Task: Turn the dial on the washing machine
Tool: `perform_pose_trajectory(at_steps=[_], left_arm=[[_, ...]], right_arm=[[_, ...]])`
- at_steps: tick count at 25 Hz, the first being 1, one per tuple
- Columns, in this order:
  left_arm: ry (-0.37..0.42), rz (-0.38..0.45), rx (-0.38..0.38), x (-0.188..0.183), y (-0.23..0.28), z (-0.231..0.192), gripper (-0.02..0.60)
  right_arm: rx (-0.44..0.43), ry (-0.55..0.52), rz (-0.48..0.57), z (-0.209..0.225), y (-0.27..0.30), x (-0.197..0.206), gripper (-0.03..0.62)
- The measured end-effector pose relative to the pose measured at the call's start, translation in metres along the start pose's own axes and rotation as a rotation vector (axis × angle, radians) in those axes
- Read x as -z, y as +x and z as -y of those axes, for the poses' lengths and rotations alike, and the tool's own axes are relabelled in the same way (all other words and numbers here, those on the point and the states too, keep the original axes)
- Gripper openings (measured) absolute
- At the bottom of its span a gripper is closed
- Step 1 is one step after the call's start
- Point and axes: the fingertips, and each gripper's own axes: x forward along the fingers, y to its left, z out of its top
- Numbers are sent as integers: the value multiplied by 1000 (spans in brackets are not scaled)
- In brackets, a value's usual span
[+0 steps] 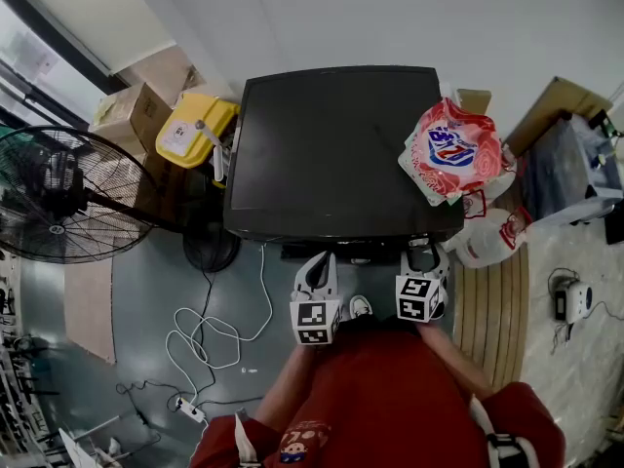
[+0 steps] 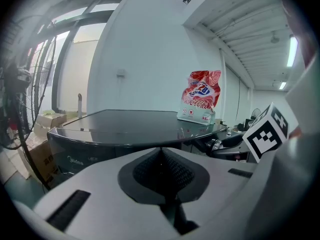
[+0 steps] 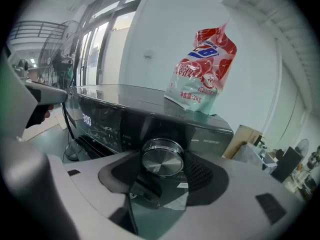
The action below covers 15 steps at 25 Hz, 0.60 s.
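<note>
The dark washing machine (image 1: 331,154) stands in front of me with its glossy lid down. Its round silver dial (image 3: 162,156) sits on the front panel, to the right of a lit display (image 3: 86,119). My right gripper (image 3: 163,165) is shut on the dial, one pad on each side of its rim. In the head view the right gripper (image 1: 421,256) covers the dial at the machine's front right. My left gripper (image 1: 317,266) hangs just before the front panel's middle; in its own view the left gripper (image 2: 161,151) is shut with nothing between the pads.
A red and white detergent bag (image 1: 450,151) stands on the lid's right rear corner. A floor fan (image 1: 58,195), cardboard boxes (image 1: 136,115) and a yellow jug (image 1: 195,130) crowd the left side. White cable (image 1: 210,334) lies on the floor. A white bottle (image 1: 492,237) stands right.
</note>
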Motion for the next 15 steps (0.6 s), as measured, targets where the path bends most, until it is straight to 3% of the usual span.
perform_pose_trajectory(at_steps=[5,15], left_arm=[[7,0,4,0,1,1,9],[13,-8,4,2,0,2,9]], right_arm=[[46,-96,11,-1,-1,0,275],[176,-406,29,-6,0,2,275]])
